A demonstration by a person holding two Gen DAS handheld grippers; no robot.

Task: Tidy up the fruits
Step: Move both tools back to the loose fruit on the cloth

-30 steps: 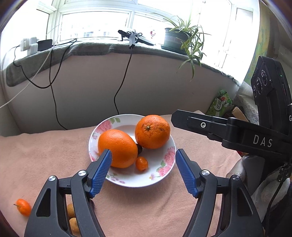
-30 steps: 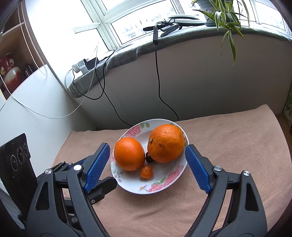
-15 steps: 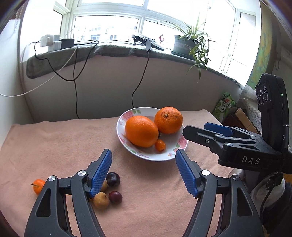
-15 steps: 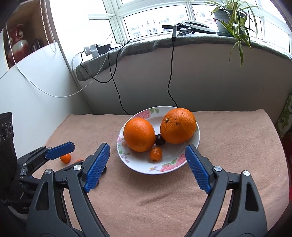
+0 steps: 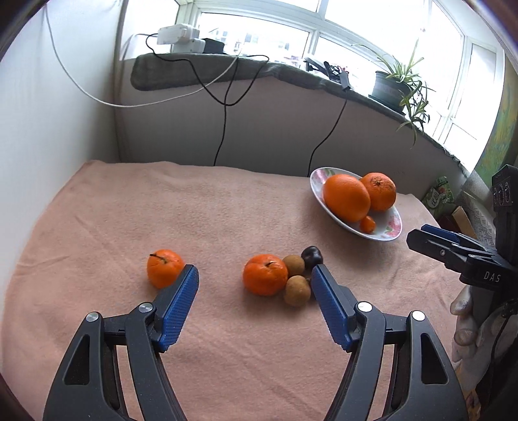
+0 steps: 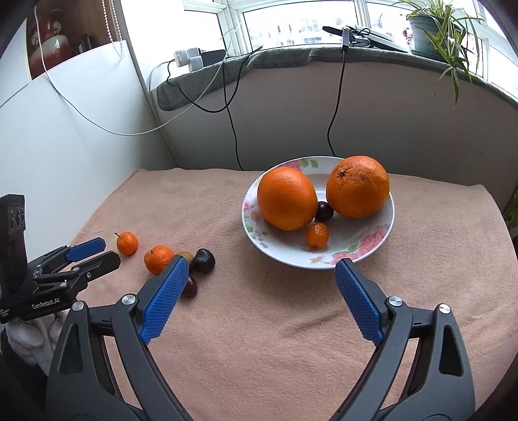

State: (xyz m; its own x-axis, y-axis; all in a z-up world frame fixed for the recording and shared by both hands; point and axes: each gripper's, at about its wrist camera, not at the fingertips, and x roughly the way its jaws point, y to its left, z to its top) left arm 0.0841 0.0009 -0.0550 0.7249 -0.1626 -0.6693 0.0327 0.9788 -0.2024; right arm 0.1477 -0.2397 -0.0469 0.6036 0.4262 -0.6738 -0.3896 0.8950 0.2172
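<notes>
Left gripper (image 5: 254,280) fingers wide, empty, over tangerine (image 5: 264,274) left of plate (image 6: 365,246). Right gripper (image 6: 260,273) fingers wide, empty, just before plate holding two oranges (image 6: 287,198).

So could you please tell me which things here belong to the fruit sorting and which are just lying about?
Belongs to the job:
- white floral plate with two large oranges
- two small tangerines on the pink cloth
- brown longans
- dark plums

Just lying about:
- potted spider plant
- black cables
- white power strip
</notes>
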